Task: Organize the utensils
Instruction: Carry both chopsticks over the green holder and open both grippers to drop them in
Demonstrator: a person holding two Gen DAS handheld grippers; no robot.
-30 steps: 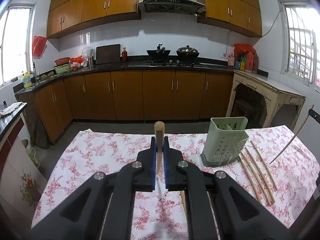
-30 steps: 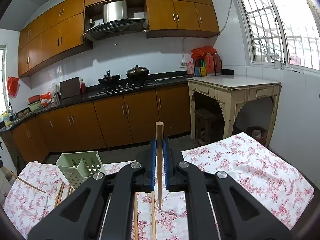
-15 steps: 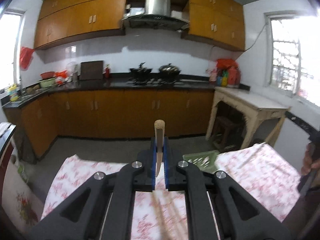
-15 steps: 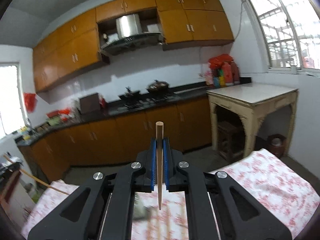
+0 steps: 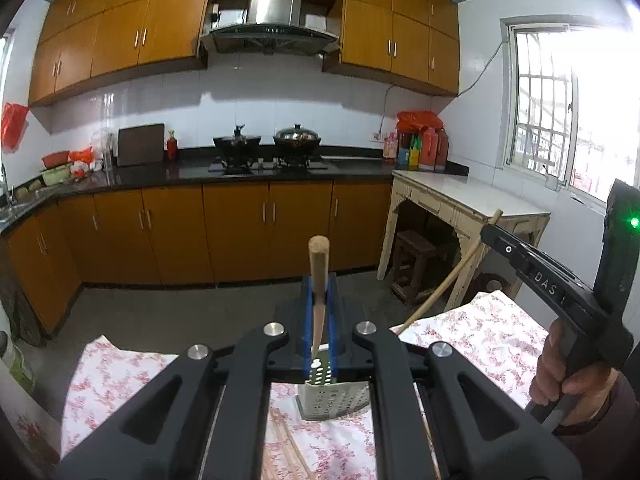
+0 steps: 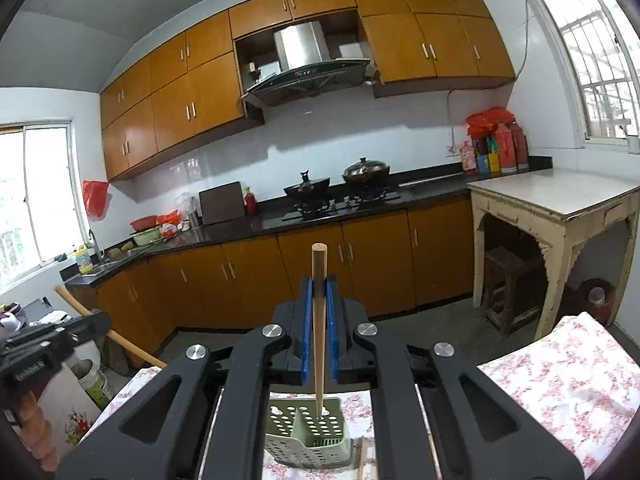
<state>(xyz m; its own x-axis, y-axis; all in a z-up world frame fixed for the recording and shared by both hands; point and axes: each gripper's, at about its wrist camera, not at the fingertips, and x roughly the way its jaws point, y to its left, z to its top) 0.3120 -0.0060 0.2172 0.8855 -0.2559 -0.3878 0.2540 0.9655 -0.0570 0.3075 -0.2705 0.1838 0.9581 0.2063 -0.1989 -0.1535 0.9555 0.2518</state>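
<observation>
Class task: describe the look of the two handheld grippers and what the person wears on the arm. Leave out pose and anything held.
Each gripper, the left gripper and the right gripper, has black plastic linkage arms with silver round bolts and blue-lined jaws. Seen from the left wrist view, the right one carries white lettering and a black upright block with a green light. The hand emerges from a dark sleeve.

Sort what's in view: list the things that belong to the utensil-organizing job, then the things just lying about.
Job: wooden chopstick in left gripper; wooden chopstick in right gripper; pale green perforated plastic utensil holder; loose wooden chopsticks on the floral tablecloth.

Lying about: black wok; lidded steel pot; red bottles; wooden stool.
</observation>
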